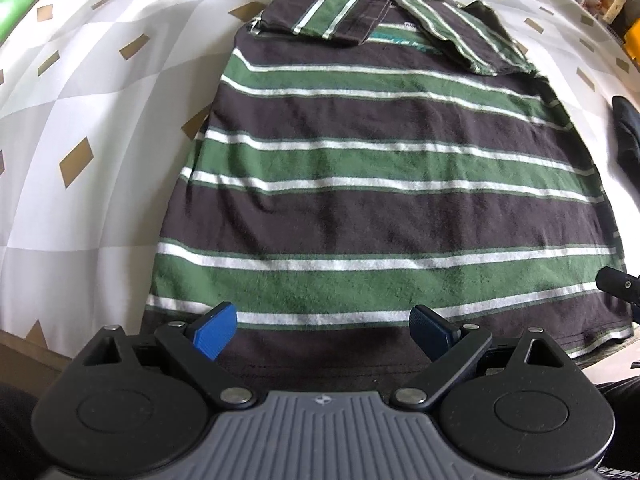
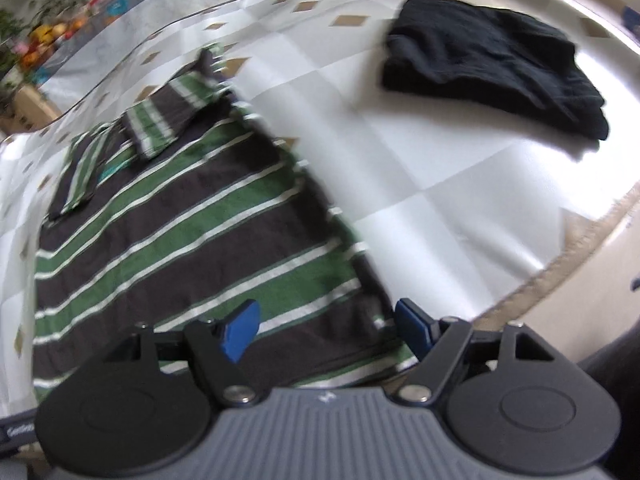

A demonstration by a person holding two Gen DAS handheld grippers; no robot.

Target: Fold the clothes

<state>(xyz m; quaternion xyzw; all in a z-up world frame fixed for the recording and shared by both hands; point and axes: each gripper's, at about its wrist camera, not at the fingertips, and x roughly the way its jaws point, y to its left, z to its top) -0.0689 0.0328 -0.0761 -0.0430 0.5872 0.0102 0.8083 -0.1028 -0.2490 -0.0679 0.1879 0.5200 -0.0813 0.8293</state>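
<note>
A shirt [image 1: 380,168] with dark brown, green and white stripes lies flat on the tablecloth, both sleeves [image 1: 336,16] folded in over its top. My left gripper [image 1: 324,330] hovers open over the shirt's bottom hem, nothing between its blue pads. In the right wrist view the same shirt [image 2: 192,232] runs diagonally. My right gripper [image 2: 326,330] stands open above the shirt's lower right corner, with cloth under the gap but no pad pressing on it. A dark part of the right gripper [image 1: 618,286] shows at the edge of the left wrist view.
A folded black garment [image 2: 496,64] lies on the white and grey diamond-patterned tablecloth [image 2: 420,184] to the right of the shirt. The table's edge [image 2: 580,256] curves close at the right. Plants and clutter [image 2: 52,32] stand beyond the far left.
</note>
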